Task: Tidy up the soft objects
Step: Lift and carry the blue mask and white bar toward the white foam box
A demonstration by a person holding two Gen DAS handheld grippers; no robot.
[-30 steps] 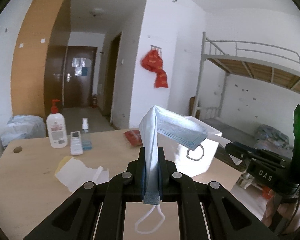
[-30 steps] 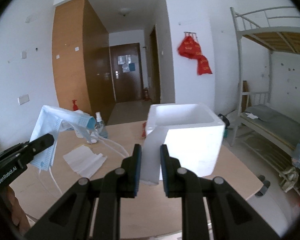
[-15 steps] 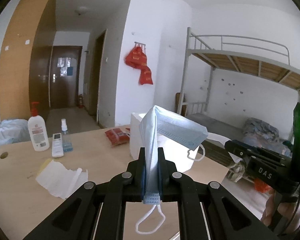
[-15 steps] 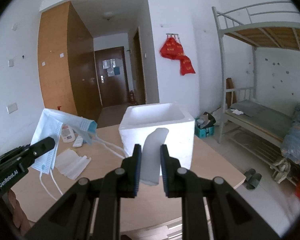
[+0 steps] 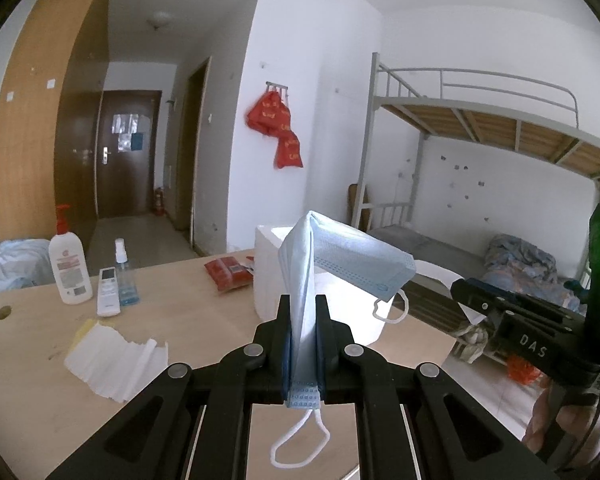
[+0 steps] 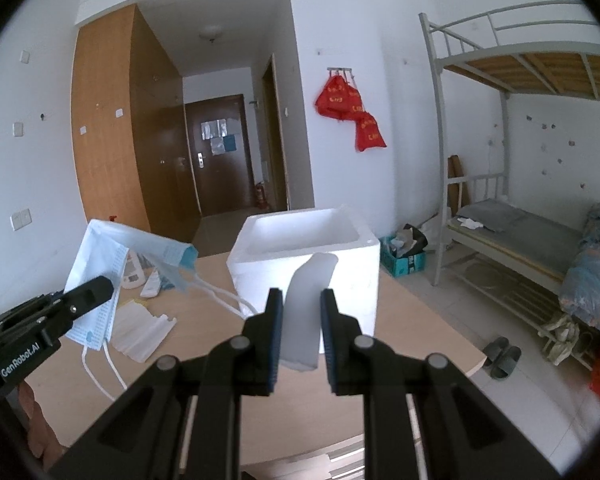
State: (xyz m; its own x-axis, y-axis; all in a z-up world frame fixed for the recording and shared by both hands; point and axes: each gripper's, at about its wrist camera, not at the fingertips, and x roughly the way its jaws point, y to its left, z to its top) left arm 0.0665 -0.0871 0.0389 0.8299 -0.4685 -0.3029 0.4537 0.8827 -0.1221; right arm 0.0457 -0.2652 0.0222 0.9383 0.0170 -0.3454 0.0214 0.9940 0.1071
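Blue pleated fabric of a face mask (image 5: 306, 280) is clamped upright between the nearly closed jaws of the left hand-held gripper (image 5: 303, 320); the free half is folded over toward frame right and an ear loop (image 5: 300, 444) hangs below. In the right wrist view a pale, limp strip (image 6: 306, 312) (material can't be told) is pinched by the right hand-held gripper (image 6: 300, 320), jaws narrow but not fully shut.

Vs. a sec ago, neither grip has been altered. Both views have been swung: the white foam box (image 6: 304, 252) is now seen more centred behind the strip, and the pump bottle (image 5: 70, 260), remote and tissue (image 5: 114, 360) on the table (image 5: 32, 380) have drifted toward lower left of the left wrist frame.

Judged from this, both soft items are being carried toward the box w/o slipping; the drop-off isn't yet done.
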